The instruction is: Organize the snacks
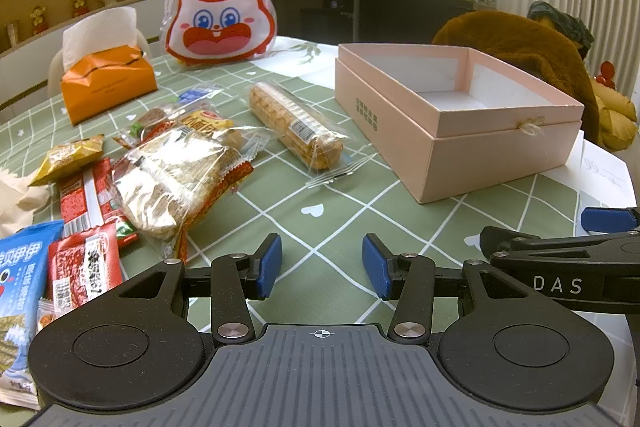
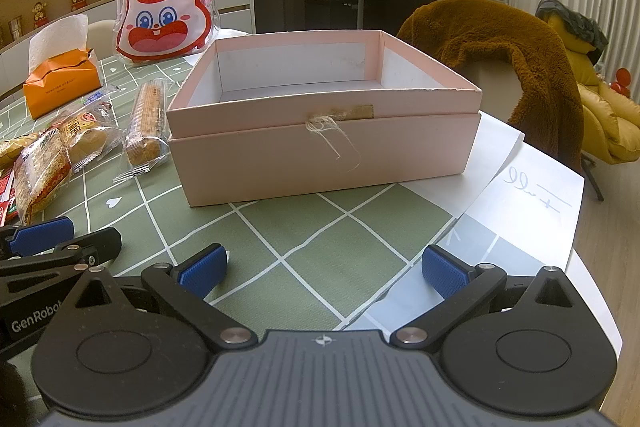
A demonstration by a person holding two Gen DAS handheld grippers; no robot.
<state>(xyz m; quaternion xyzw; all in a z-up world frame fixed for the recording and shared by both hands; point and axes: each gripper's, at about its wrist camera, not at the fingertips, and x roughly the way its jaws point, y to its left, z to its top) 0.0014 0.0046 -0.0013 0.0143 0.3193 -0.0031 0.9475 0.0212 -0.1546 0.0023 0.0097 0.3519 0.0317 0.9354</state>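
Note:
An open pink box point(image 1: 500, 131) point(image 2: 320, 151) stands on the green checked tablecloth, its white inside bare. Left of it lie several wrapped snacks: a long biscuit roll point(image 1: 294, 125) point(image 2: 148, 123), a clear bread pack point(image 1: 176, 179) point(image 2: 40, 171), a yellow packet point(image 1: 66, 159), red packets point(image 1: 84, 267) and a blue seaweed bag point(image 1: 18, 291). My left gripper point(image 1: 322, 271) hovers open over bare cloth, right of the snack pile, nothing between its blue pads. My right gripper point(image 2: 324, 269) stands wide open in front of the box, holding nothing.
An orange tissue pack point(image 1: 108, 87) point(image 2: 60, 83) and a rabbit-face bag point(image 1: 222, 15) point(image 2: 164, 19) sit at the table's far side. White papers point(image 2: 532, 211) lie at the right table edge. A brown fleece-draped chair point(image 2: 500, 59) stands behind the box.

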